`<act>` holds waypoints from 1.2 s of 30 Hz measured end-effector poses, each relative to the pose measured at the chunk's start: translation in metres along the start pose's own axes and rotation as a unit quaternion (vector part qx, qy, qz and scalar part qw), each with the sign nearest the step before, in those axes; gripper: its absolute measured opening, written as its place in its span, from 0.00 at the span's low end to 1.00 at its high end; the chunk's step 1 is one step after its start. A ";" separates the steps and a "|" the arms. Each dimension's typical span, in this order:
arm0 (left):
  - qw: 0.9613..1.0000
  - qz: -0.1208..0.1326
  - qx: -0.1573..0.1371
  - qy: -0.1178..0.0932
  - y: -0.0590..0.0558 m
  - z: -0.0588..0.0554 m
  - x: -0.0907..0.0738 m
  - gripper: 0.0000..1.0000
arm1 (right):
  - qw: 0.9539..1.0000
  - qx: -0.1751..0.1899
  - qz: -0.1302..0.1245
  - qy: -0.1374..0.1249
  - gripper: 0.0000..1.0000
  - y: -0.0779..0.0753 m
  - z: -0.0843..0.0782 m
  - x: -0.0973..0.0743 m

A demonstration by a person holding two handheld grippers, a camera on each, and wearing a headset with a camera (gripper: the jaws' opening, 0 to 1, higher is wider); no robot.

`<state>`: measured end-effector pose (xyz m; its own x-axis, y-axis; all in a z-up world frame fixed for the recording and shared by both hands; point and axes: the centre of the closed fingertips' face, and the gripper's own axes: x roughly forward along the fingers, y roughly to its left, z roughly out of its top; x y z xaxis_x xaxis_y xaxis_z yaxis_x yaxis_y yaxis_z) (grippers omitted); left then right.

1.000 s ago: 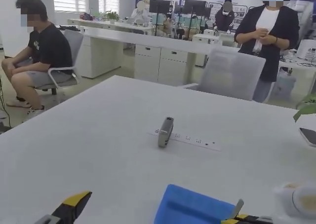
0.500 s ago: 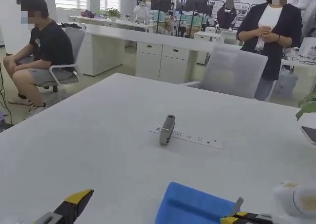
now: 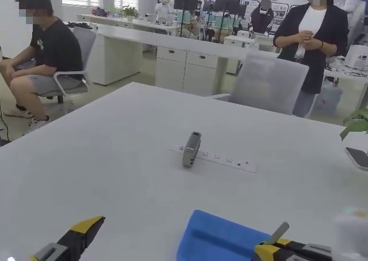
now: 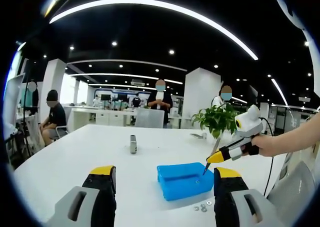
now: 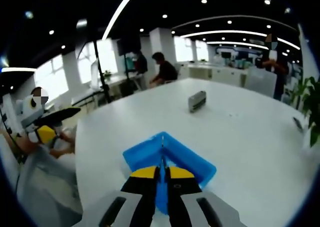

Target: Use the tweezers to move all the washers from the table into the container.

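"blue container (image 3: 221,238) first: where is it in the head view?"
"low on the white bench (image 3: 115,157), between the two tools. the left tool (image 3: 83,229) is at the bottom left. the right tool (image 3: 265,250) is at the bottom right, with the tweezers (image 3: 278,232) slanting up beside the container's rim."
"and in the left gripper view?"
"its own jaws stand wide apart with nothing between them. a few washers (image 4: 202,207) lie on the bench just beside the container's near side. the right tool comes in from the right, tweezers tip down over the container's far edge."
"right gripper view?"
"jaws clamped onto the tweezers, which point at the container's near corner. whether the tip carries a washer is too small to tell."
"so how far along?"
"not finished, i'd say. those washers on the bench have yet to go in. i can't see the container's inside well enough to say what's been dropped there."
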<state>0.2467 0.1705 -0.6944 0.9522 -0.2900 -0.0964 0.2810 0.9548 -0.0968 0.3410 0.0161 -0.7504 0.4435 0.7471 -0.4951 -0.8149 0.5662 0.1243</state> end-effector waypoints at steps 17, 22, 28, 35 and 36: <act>1.000 -0.004 -0.001 0.000 0.000 -0.001 0.000 0.81 | 0.998 0.026 0.044 0.025 0.03 0.038 -0.037 -0.003; 1.000 -0.005 -0.002 -0.002 0.000 -0.001 0.000 0.80 | 0.997 0.042 0.050 0.045 0.03 0.039 -0.057 0.004; 1.000 -0.005 -0.001 -0.001 0.000 -0.001 0.000 0.80 | 0.995 0.052 0.057 0.060 0.03 0.041 -0.070 0.010; 1.000 -0.006 -0.002 -0.003 -0.001 0.000 0.000 0.81 | 0.995 0.055 0.057 0.066 0.03 0.043 -0.073 0.014; 1.000 -0.007 -0.003 -0.003 -0.001 0.000 0.000 0.81 | 0.995 0.054 0.056 0.068 0.03 0.042 -0.075 0.014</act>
<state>0.2468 0.1695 -0.6945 0.9489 -0.3029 -0.0886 0.2936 0.9502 -0.1043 0.2847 0.0244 -0.8160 0.2913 0.7574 -0.5844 -0.8084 0.5216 0.2730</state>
